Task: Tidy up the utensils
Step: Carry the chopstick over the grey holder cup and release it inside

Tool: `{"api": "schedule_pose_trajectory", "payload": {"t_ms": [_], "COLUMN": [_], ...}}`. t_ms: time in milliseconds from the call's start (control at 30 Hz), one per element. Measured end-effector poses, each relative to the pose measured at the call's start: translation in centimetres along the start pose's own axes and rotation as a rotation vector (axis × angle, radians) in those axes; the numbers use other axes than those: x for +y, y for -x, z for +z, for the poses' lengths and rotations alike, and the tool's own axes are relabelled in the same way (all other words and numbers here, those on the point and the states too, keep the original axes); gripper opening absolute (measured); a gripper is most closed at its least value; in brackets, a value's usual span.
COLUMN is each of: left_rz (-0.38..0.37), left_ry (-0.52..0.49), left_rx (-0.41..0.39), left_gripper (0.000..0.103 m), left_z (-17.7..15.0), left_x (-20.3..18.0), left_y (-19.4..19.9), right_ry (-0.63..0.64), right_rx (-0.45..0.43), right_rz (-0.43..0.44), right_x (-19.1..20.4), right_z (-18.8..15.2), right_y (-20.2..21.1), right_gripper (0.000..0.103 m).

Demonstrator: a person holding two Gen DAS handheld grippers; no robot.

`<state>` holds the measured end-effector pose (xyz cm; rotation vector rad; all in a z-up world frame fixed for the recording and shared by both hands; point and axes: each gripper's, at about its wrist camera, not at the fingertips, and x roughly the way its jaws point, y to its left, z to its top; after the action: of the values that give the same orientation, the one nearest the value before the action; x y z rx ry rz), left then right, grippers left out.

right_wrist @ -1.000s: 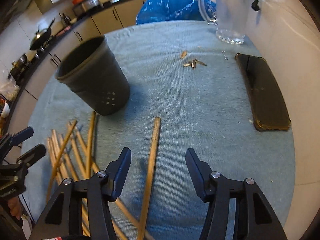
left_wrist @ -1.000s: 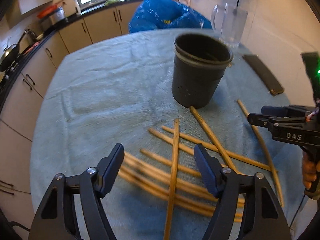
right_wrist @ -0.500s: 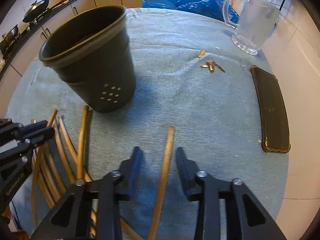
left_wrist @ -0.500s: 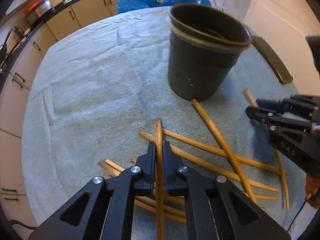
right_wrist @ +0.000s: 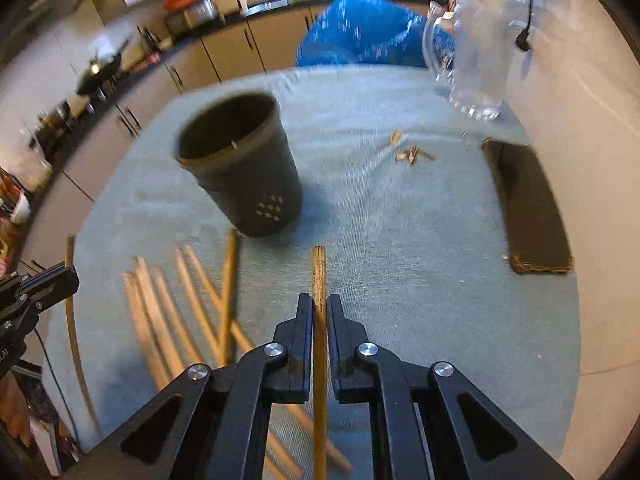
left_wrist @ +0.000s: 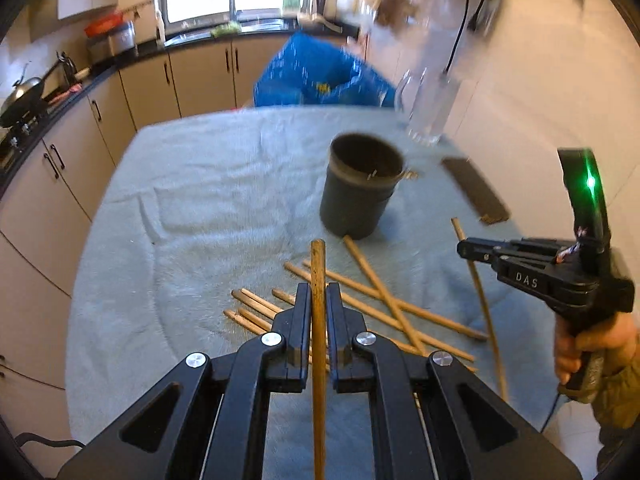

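Note:
A dark round utensil holder (left_wrist: pixel 362 190) stands upright on the cloth-covered table (left_wrist: pixel 208 200); it also shows in the right wrist view (right_wrist: pixel 244 172). Several wooden chopsticks (left_wrist: pixel 372 304) lie scattered in front of it, seen too in the right wrist view (right_wrist: pixel 176 312). My left gripper (left_wrist: pixel 319 300) is shut on one chopstick (left_wrist: pixel 318 272), lifted above the pile. My right gripper (right_wrist: pixel 319 312) is shut on another chopstick (right_wrist: pixel 319 276), held above the cloth right of the pile. The right gripper also shows in the left wrist view (left_wrist: pixel 476 250).
A glass jug (right_wrist: pixel 476 60) stands at the table's far right. A dark flat phone-like case (right_wrist: pixel 528 204) lies at the right edge. Small wood scraps (right_wrist: pixel 408 152) lie behind the holder. A blue bag (left_wrist: pixel 320 76) sits beyond the table. Kitchen cabinets run along the left.
Both grippers closed on a chopstick each, the left first, then the right. Both have since lifted and pulled back from the holder with their chopsticks.

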<state>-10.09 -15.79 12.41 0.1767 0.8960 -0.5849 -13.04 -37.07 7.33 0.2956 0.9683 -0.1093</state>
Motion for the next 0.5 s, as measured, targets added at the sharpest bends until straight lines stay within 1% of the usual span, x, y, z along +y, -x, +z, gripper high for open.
{"api": "schedule_pose_trajectory", "payload": {"t_ms": [200, 367, 500], "left_rz": [-0.032, -0.057, -0.083], "left_ry": [0.009, -0.005, 0.006], "left_rx": [-0.166, -0.295, -0.360], "left_gripper": [0.007, 0.007, 0.007], "left_z": [0.3, 0.8, 1.9], "left_x": [-1.7, -3.0, -3.0], "left_y": [5.4, 9.1, 10.8], "right_ry": [0.002, 0.000, -0.009], "right_rx": [-0.150, -0.242, -0.309], "right_rz": [0.046, 0.078, 0.107], "right_x": [0.8, 1.4, 1.5], "right_z": [-1.0, -1.4, -0.6], "right_y": [5.6, 9.0, 11.4], "right_gripper": [0.007, 0.007, 0.007]}}
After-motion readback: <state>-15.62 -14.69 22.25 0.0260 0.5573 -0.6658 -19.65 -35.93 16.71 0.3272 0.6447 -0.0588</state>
